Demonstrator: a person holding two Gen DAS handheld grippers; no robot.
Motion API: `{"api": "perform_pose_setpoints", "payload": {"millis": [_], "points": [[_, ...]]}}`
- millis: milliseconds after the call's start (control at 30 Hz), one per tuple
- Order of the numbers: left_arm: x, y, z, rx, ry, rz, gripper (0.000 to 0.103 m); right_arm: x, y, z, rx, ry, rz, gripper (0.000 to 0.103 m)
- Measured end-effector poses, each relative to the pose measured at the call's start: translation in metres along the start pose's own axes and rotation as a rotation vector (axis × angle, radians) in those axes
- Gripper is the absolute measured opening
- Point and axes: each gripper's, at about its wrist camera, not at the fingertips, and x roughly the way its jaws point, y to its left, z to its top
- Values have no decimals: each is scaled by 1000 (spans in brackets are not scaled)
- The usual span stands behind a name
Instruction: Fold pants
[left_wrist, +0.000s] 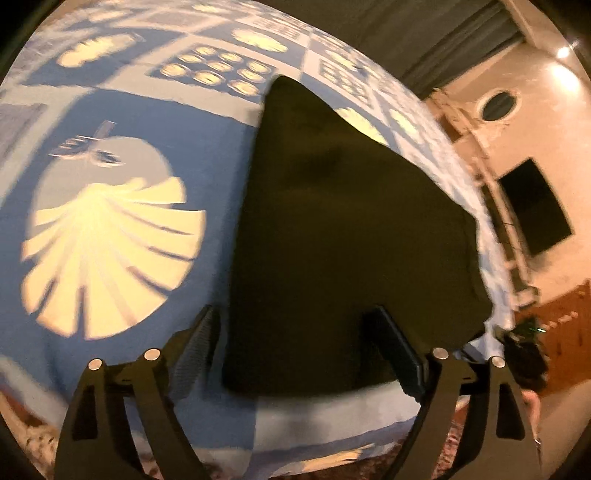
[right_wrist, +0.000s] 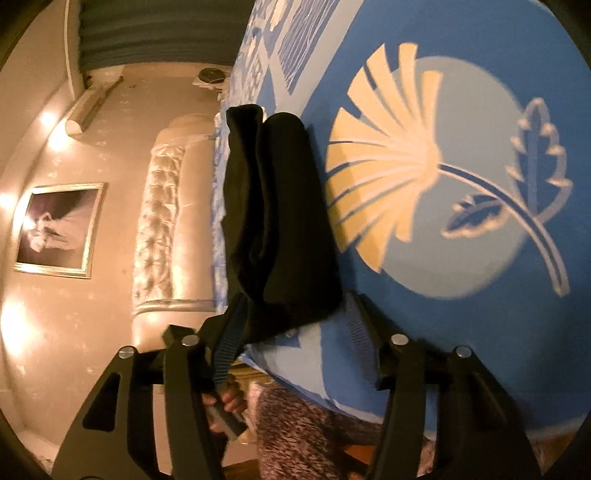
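Observation:
The black pants (left_wrist: 343, 229) lie folded into a compact stack on the blue patterned bedspread (left_wrist: 110, 229). My left gripper (left_wrist: 295, 350) is open just above the stack's near edge, its right finger (left_wrist: 395, 350) over the cloth, its left finger (left_wrist: 199, 347) over the bedspread. In the right wrist view the pants (right_wrist: 280, 221) show as a thick layered bundle on the bedspread (right_wrist: 461, 184). My right gripper (right_wrist: 295, 332) is open around the bundle's near end; whether a finger touches the cloth I cannot tell.
The bed's near edge (left_wrist: 314, 413) runs below the pants. A tufted headboard (right_wrist: 162, 221), a framed picture (right_wrist: 59, 229) and a wall-mounted dark screen (left_wrist: 535, 206) stand around the bed. A hand (right_wrist: 225, 402) holds another gripper below the bed edge.

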Motion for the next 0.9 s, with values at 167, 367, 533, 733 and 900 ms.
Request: {"api": "perform_pose_setpoints", "payload": {"millis": [167,367,533,733,900], "points": [[-30,-4,-23,28,-77,150,85,-1,23,-20,-137,-36,-220,79],[-55,-15,-53,115,-134,334,85,14,58,-49,-321,-122,-466,81],[-65,-25,-68,159,-191,383,85,20,84,-70,-495,-240,-634,85],[-69,-33,-66,174,-262,388,85,31,104,-89,-662,-296,-724,86],[-68,-39,-65,181,-262,369,85,38,106,-91,-690,-304,-747,86]]}}
